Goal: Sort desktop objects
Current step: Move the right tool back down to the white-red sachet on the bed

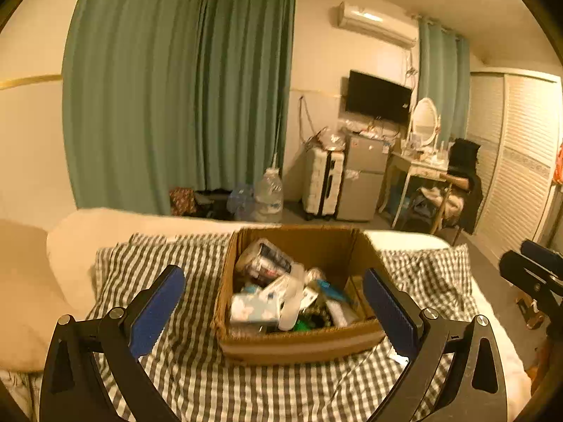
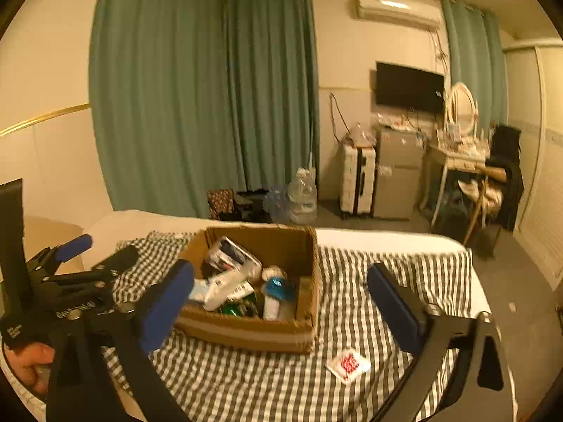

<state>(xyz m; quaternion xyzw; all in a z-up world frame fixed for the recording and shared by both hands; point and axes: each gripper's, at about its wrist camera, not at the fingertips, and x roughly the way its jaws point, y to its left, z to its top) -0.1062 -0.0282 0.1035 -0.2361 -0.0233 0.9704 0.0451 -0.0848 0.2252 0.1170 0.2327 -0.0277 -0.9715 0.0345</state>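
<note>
Open brown cardboard box [image 1: 299,343] sits on the grey-and-white checked cloth [image 1: 197,379] covering the bed, roughly centre of the cloth, packed with jumbled items: a white tube [image 2: 228,283], a floral-print white pack [image 1: 251,307], a blue-capped bottle [image 2: 278,290], a dark-labelled packet [image 1: 267,260] leaning on the far-left inside wall, something green at the near bottom. One small white sachet with red print [image 2: 348,365] lies loose on the cloth, near-right of the box, apart from it. Left gripper [image 1: 274,307] is spread wide, blue pads either side of the box in view, nothing between them touching, holding nothing. Right gripper [image 2: 281,302] same: jaws fully apart, empty, hovering over the near edge of the cloth. A hand [image 2: 30,365] shows at the left edge of the right view, holding the left tool. Far side: teal curtains [image 1: 176,88], wall TV [image 1: 378,96], white suitcase [image 1: 322,184], small silver fridge [image 1: 362,179], large water bottle [image 1: 269,193] on the floor.
</note>
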